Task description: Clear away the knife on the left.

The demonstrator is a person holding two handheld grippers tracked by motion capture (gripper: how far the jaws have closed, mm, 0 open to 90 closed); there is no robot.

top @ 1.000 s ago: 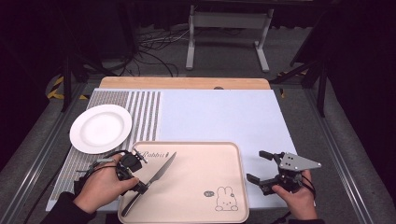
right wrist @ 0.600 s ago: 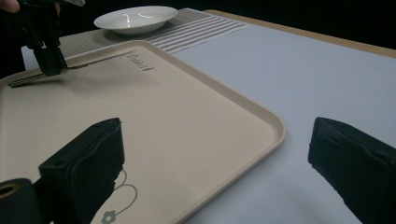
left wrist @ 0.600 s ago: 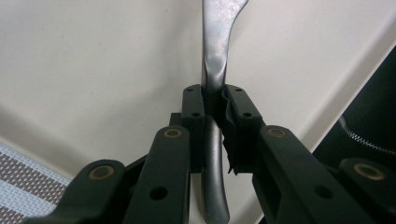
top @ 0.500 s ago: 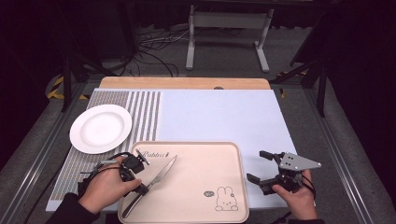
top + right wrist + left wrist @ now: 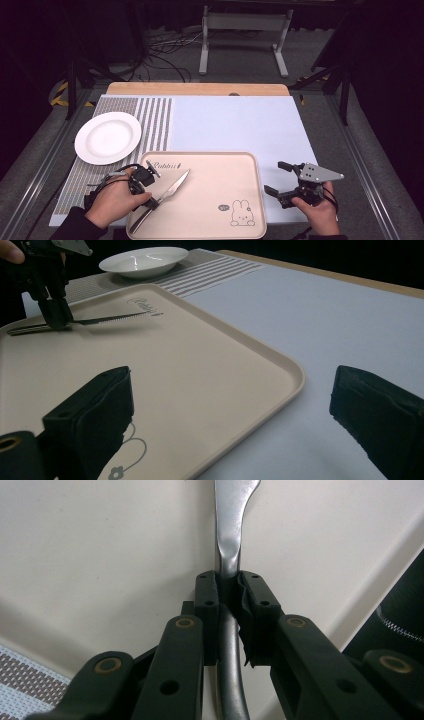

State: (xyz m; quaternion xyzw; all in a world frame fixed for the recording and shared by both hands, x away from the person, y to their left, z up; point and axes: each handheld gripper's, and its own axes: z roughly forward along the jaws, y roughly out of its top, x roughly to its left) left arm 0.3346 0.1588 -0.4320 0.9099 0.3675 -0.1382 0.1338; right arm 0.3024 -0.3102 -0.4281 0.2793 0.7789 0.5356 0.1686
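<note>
The knife (image 5: 167, 194) is plain silver metal with a serrated blade and a slim curved handle. It lies on the beige tray (image 5: 215, 165), at the tray's front left corner, blade pointing toward the tray's far edge. The left tool (image 5: 150, 202) is clamped on the knife handle, both pads pressed against the metal (image 5: 229, 565). The right tool (image 5: 280, 181) stands wide open with nothing between its parts, just off the tray's right rim.

Compared with 1 second ago, the knife and left tool have shifted slightly toward the tray's front edge; the right tool is unchanged.

The white plate (image 5: 107, 137) sits beyond the tray's far left corner. The tabletop (image 5: 240, 122) past the tray's far rim is open.
</note>
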